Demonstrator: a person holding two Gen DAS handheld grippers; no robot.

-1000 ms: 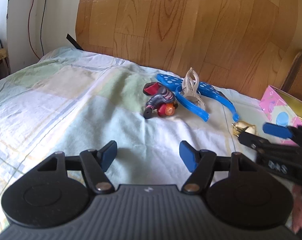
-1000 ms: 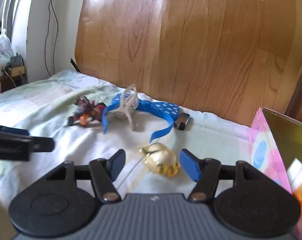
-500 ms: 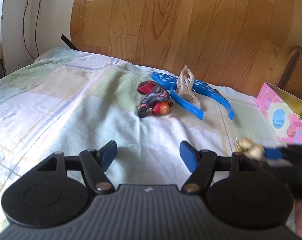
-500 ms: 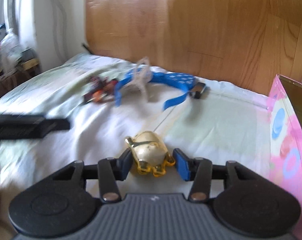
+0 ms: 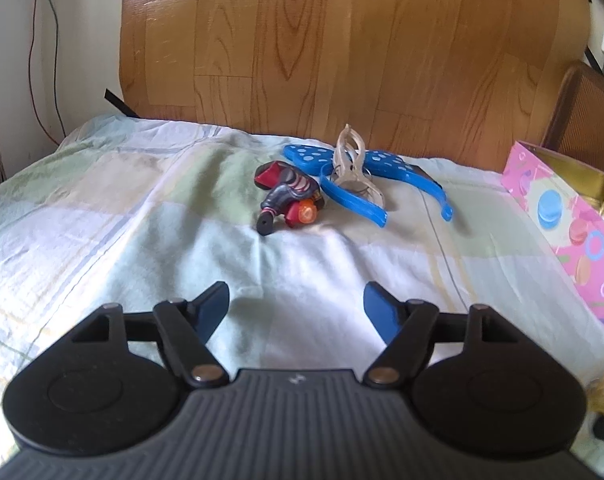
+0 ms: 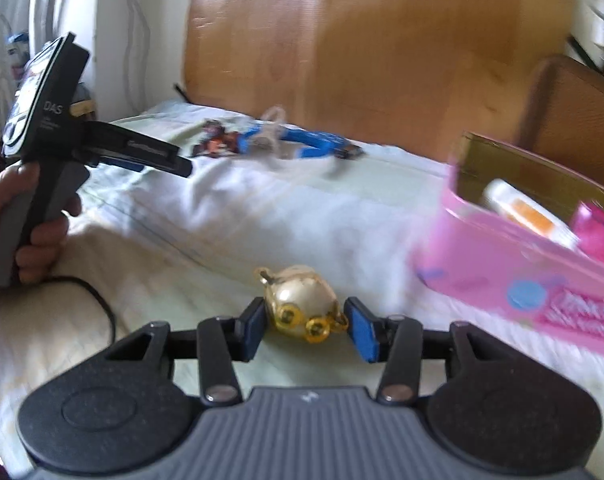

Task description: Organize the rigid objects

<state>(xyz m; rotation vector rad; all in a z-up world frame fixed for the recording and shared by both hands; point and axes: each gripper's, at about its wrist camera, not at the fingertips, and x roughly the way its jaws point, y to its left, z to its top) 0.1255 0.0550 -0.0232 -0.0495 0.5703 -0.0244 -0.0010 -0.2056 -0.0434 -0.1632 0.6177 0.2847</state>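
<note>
My right gripper (image 6: 304, 326) is shut on a small gold pig figure (image 6: 300, 304) and holds it above the bed, left of a pink box (image 6: 542, 276). The pink box (image 5: 574, 220) also shows at the right in the left wrist view. My left gripper (image 5: 296, 308) is open and empty over the sheet. Ahead of it lie a dark red toy gun (image 5: 290, 196), a blue dotted hanger (image 5: 378, 176) and a clear hair claw (image 5: 352, 160). The left gripper (image 6: 142, 156) shows at the left in the right wrist view.
A pale checked bedsheet (image 5: 122, 220) covers the bed. A wooden headboard (image 5: 342, 48) stands behind the toys. The pink box holds a white and orange item (image 6: 526, 212). A wooden chair back (image 5: 586, 112) is at the far right.
My right gripper closed on the gold pig, lifted it off the sheet and swung right toward the pink box. My left gripper stayed open and edged closer to the toys.
</note>
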